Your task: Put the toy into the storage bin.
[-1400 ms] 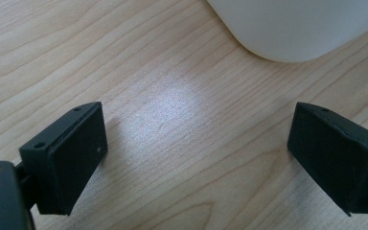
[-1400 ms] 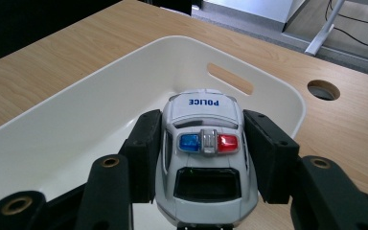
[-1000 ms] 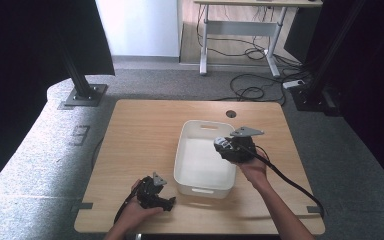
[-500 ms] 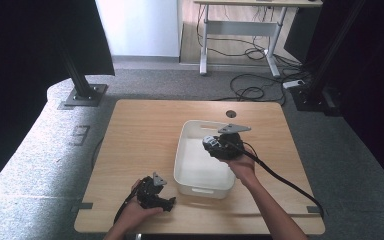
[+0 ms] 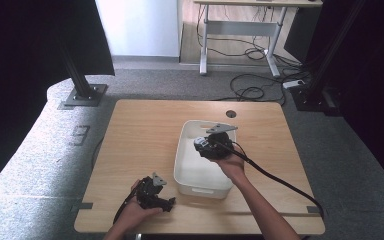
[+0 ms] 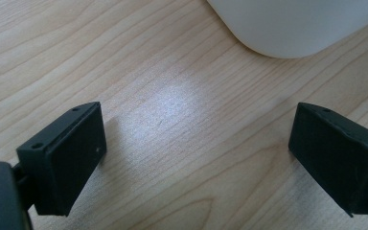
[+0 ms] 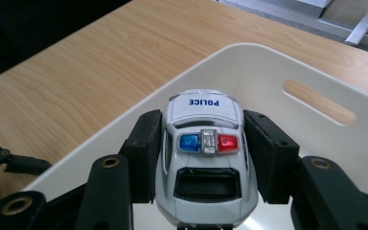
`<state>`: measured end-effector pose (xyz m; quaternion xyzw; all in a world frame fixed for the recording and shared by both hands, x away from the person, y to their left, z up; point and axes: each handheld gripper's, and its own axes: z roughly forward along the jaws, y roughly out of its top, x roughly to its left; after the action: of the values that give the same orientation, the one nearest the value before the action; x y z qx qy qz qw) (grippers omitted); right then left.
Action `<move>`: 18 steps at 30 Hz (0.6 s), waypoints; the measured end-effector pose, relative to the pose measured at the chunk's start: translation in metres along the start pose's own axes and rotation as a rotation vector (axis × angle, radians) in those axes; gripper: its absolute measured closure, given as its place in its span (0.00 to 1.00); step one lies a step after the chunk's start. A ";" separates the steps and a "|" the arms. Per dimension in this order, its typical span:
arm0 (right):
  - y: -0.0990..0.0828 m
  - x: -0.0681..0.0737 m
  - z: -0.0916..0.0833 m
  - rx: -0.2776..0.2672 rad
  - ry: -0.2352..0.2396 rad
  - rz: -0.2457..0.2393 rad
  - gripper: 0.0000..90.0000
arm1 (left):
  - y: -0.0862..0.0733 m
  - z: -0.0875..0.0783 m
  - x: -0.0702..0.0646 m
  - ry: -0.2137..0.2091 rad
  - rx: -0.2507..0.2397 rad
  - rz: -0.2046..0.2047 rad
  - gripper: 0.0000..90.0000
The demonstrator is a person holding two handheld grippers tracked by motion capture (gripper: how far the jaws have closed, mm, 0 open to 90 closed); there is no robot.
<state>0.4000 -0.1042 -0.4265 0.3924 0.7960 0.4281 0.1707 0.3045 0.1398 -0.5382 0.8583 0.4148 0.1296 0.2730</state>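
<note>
A white toy police car with blue and red roof lights sits between the jaws of my right gripper, which is shut on its sides. In the high view the right gripper hangs over the white bin, inside its rim. The bin's wall and handle slot lie beyond the car. My left gripper rests low on the table near the front edge, left of the bin. Its jaws stand wide apart over bare wood with nothing between them.
The wooden table has a round cable hole at its back edge. A corner of the bin shows just ahead of the left gripper. A black cable trails from the right gripper across the table's right side.
My right gripper has carried the police car leftward, from above the bin's right rim to over the bin's inside. The left gripper has stayed put.
</note>
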 end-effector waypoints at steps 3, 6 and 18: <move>0.002 0.004 0.006 0.023 -0.022 -0.013 0.56 | 0.000 0.000 0.000 0.001 0.001 -0.001 0.07; 0.004 0.009 0.013 0.025 0.002 0.000 0.56 | 0.000 0.000 0.000 0.000 0.002 0.001 0.07; 0.006 0.016 0.028 0.067 -0.012 -0.020 0.56 | 0.000 0.000 0.000 -0.002 0.005 0.004 0.07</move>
<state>0.4091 -0.0747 -0.4367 0.3923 0.8127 0.3972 0.1667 0.3045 0.1395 -0.5379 0.8599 0.4131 0.1283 0.2712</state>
